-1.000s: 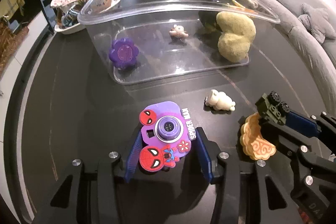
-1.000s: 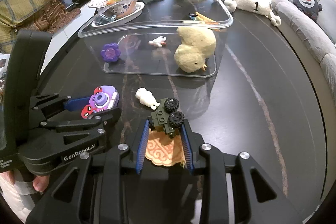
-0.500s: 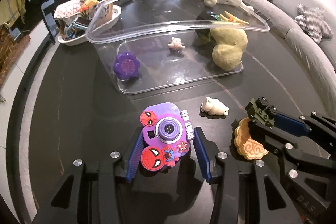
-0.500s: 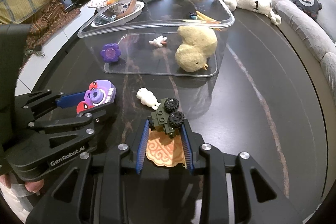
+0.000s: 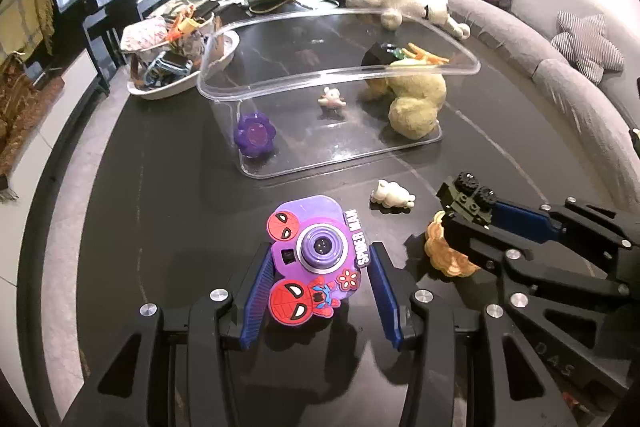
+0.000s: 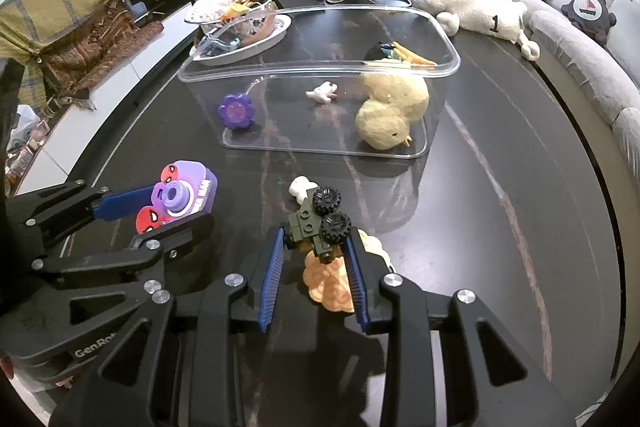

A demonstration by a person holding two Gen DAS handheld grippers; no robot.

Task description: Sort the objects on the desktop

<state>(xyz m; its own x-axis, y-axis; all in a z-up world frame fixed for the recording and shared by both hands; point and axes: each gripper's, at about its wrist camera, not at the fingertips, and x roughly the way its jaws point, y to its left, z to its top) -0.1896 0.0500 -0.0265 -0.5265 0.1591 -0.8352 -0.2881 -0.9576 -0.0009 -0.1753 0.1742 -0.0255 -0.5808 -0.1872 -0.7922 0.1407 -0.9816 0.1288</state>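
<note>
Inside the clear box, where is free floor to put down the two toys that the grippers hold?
In the clear box, bare floor lies between the purple flower and the yellow chick, in front of the small white figure. The right end is crowded by the chick.

Purple toy camera (image 5: 316, 251) lifted; green block truck (image 6: 320, 223) lifted above biscuit (image 6: 330, 285).

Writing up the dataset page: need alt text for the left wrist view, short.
The left gripper holds a purple toy camera above a dark table. To its right, the right gripper holds a small green toy truck over an orange cookie; ahead sits a clear bin containing a yellow plush chick.
</note>
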